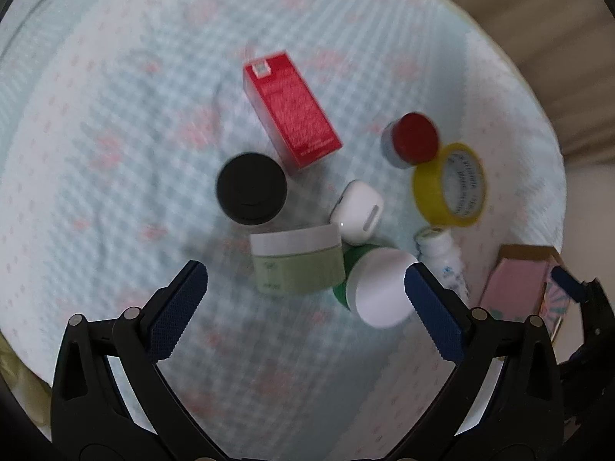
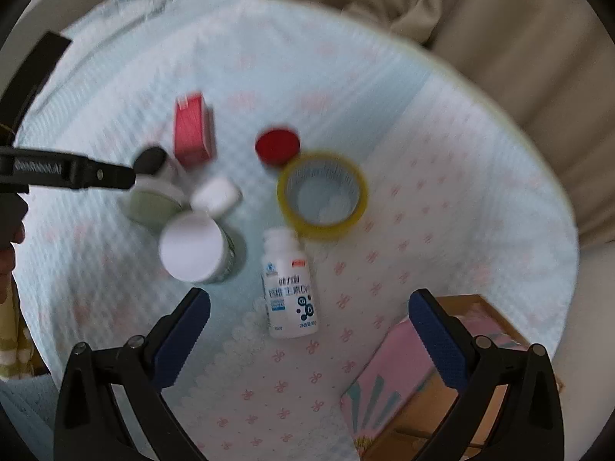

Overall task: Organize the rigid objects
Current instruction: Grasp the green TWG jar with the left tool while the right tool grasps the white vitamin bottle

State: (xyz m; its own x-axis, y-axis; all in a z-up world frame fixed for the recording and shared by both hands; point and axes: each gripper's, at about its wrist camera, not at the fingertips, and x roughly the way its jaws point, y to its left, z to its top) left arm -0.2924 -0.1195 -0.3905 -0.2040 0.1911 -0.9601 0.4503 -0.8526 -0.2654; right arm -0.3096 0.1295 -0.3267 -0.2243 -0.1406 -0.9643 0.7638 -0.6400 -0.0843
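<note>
Several small items lie on a pale blue quilted cloth [image 1: 115,123]. A red box [image 1: 292,107], a black-lidded jar [image 1: 251,188], a pale green jar [image 1: 298,259], a white earbud case [image 1: 357,207], a green jar with white lid [image 1: 378,288], a red-capped jar [image 1: 413,138], a yellow tape roll [image 1: 449,186] and a white pill bottle [image 2: 290,284] are clustered. My left gripper [image 1: 307,296] is open above the green jars. My right gripper [image 2: 309,322] is open over the pill bottle.
A pink cardboard box [image 2: 419,380] sits at the cloth's right edge under my right gripper's right finger; it also shows in the left wrist view [image 1: 515,284]. Beige fabric [image 2: 519,38] lies beyond the cloth. The left gripper's arm [image 2: 65,173] shows at the left.
</note>
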